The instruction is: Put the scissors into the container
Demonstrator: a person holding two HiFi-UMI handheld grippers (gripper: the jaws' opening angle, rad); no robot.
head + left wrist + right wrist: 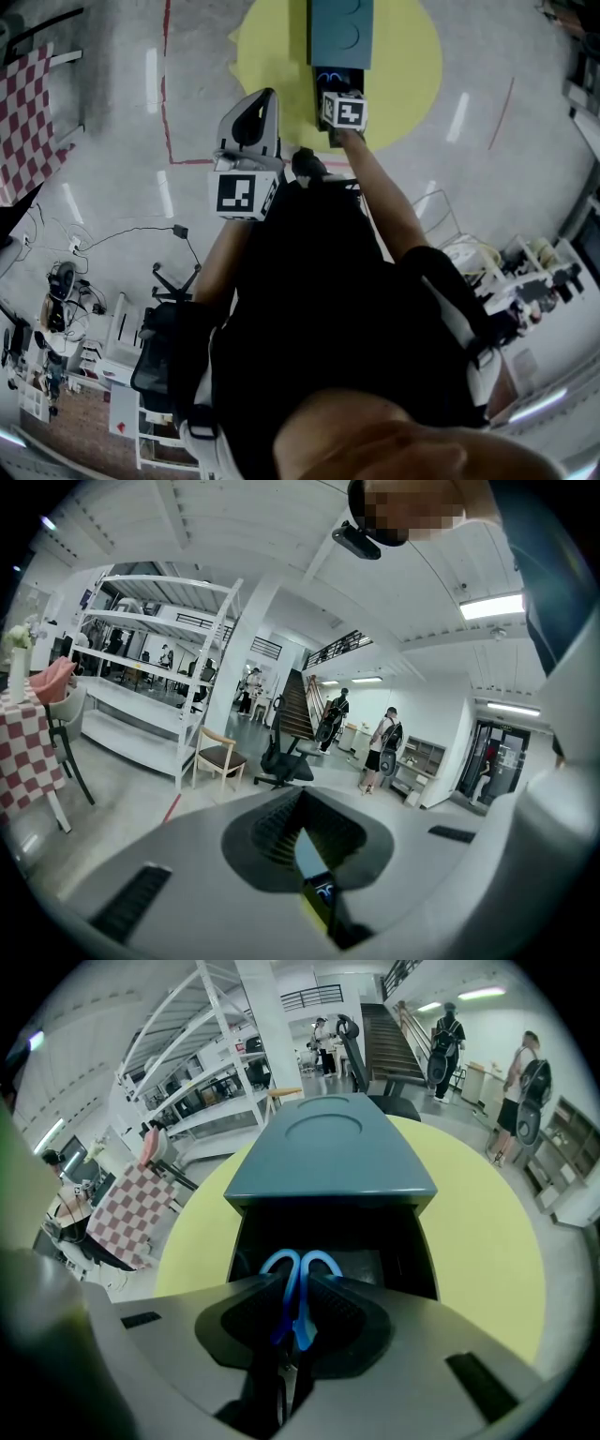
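The scissors point(298, 1286) have blue loop handles, and my right gripper point(298, 1321) is shut on them just below the loops. The loops point into the open black drawer point(375, 1241) of a teal container point(330, 1152) on a round yellow table point(487, 1241). In the head view the right gripper point(335, 89) reaches over the drawer point(337, 77), with the blue handles point(330, 78) showing at its tip. My left gripper point(255, 117) is held up nearer the body, left of the table. Its jaws point(305, 841) stand together with only a thin slit and nothing between them.
A red-and-white checked table point(28, 117) stands at the far left, with a chair point(217, 755) and an office chair point(286, 761) beyond. White shelving point(150, 667), stairs point(295, 705) and several people are farther off. Cables and carts point(66, 309) lie on the floor behind.
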